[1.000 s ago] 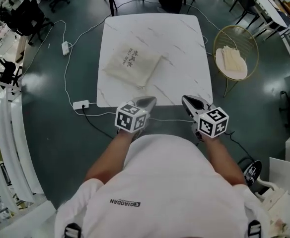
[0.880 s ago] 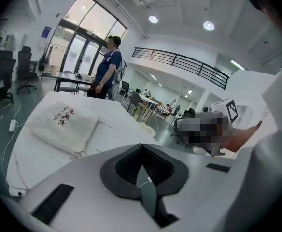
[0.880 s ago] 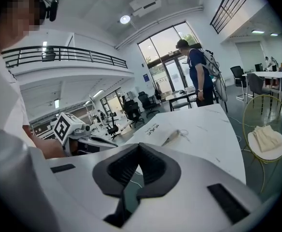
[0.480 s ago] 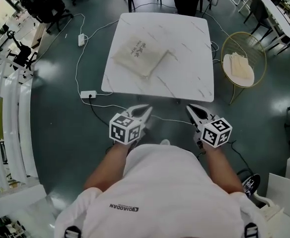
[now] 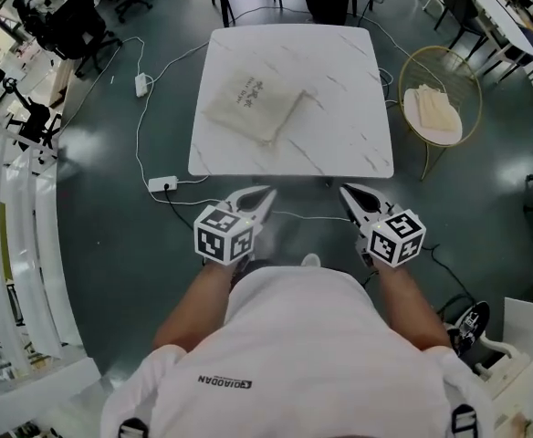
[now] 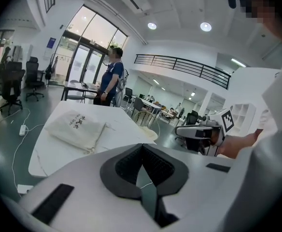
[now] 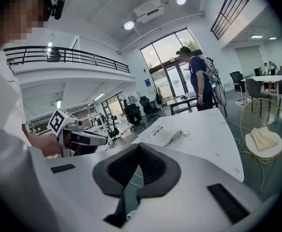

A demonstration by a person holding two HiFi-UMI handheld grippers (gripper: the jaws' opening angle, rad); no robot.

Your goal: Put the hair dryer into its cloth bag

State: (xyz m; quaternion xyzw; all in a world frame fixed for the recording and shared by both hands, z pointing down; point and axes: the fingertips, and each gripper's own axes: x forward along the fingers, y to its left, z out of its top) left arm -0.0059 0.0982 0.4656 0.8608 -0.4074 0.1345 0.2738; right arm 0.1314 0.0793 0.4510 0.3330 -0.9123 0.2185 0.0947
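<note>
though contents hidden, bag [image 5: 253, 108] on table [image 5: 339, 89]

Cream cloth bag [image 5: 253, 108] flat on table [image 5: 339, 126].

Light: you get bright, even ceiling spots [image 6: 205, 26] plus window [image 6: 88, 42] daylight | Glare: soft sheen on floor [image 5: 111, 245] | Optics: your gripper views bulge, corners black | Focus: mostly sharp
</note>
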